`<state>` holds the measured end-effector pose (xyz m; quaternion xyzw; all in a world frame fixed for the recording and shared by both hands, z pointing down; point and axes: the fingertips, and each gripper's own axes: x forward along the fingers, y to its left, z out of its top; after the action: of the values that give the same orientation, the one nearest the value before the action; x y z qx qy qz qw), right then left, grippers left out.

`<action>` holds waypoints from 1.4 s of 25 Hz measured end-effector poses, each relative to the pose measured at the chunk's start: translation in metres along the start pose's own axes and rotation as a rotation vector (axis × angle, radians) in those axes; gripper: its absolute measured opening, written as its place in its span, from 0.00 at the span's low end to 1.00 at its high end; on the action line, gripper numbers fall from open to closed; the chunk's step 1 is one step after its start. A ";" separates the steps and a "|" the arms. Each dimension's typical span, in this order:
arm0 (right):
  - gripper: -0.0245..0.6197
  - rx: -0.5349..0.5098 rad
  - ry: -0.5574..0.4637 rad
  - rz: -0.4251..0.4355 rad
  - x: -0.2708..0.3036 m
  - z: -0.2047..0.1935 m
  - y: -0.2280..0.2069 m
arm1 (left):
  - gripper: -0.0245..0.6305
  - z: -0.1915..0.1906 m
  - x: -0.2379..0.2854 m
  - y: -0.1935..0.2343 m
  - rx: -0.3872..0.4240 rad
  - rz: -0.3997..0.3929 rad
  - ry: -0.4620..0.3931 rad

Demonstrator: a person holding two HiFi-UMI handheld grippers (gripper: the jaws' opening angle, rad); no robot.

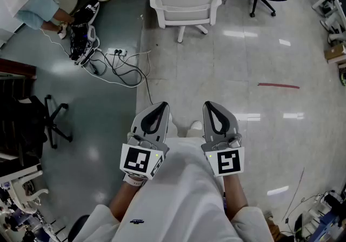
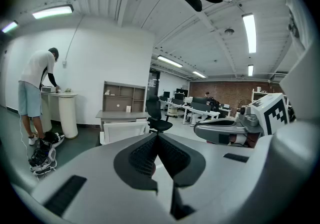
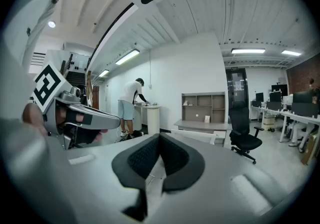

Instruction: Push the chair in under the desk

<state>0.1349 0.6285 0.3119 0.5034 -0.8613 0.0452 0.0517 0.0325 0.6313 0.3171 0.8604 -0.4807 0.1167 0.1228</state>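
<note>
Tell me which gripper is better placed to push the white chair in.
Right, barely: right gripper and left gripper are shut, side by side, equally far from the white chair, but floor cables run on the left's side.

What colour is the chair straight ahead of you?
The chair is white; the head view shows it best.

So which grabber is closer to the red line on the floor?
Right. In the head view the right gripper is held to the left of the red line and a little nearer the person. The left gripper is farther left, beyond the right one.
</note>
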 end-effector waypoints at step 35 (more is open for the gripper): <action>0.05 -0.010 0.123 -0.178 0.137 -0.011 0.077 | 0.05 -0.008 -0.027 0.199 -0.100 -0.050 -0.012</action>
<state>0.0009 0.5491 0.3390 0.5739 -0.8087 0.0669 0.1105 -0.1523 0.5549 0.3356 0.8657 -0.4650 0.0842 0.1654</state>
